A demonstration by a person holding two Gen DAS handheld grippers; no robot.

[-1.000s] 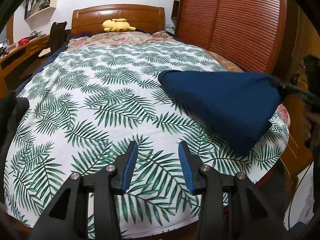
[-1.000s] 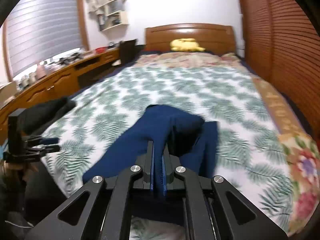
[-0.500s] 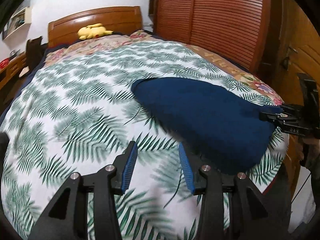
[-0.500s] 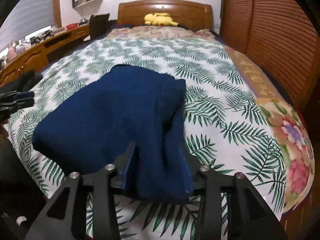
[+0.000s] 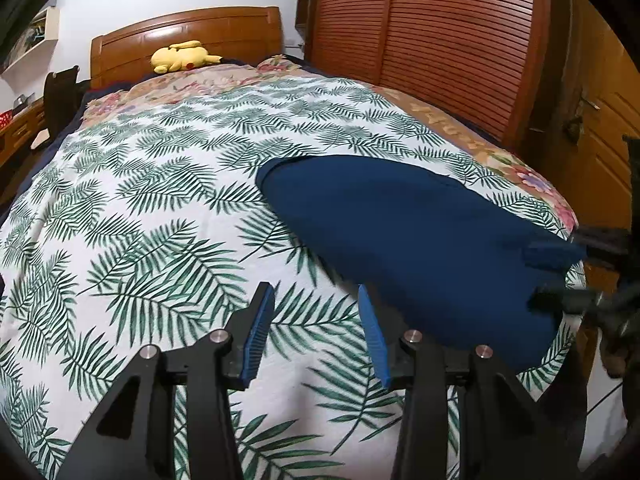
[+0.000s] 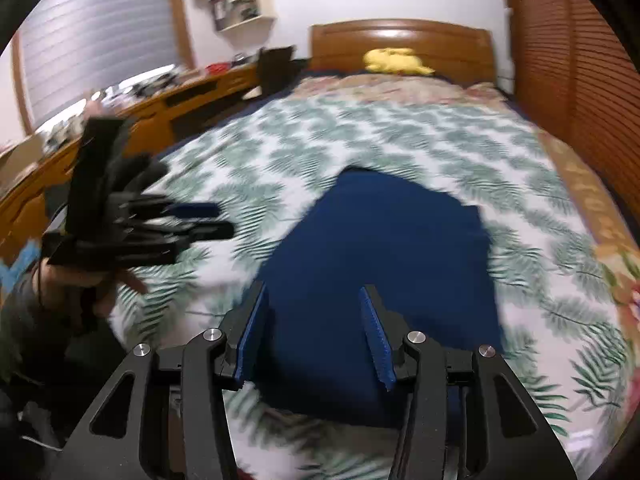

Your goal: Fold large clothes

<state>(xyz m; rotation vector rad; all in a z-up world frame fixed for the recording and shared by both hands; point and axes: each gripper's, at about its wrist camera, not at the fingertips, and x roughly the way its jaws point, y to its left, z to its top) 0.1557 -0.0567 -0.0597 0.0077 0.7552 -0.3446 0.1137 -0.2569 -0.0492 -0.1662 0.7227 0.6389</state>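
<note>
Navy garment (image 6: 376, 280) laid folded on bed (image 5: 160, 200); right gripper (image 6: 316, 332) opening, nothing pinched; left gripper (image 5: 316, 332) half-open, empty. Smoothing or regrasp judged next.

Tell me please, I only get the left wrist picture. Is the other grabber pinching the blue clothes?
Observer: No. In the right wrist view the right gripper is opening its jaws. The blue garment shows between its pads, lying on the bed, not pinched.
Operator: What's past the bed on the far left?
Observer: A window blind hangs above a long wooden desk that runs beside the bed.
Operator: Can you see my grabber from there?
Observer: Yes, though it's blurry. The left gripper is over the bed's left edge with a hand holding it from below.
</note>
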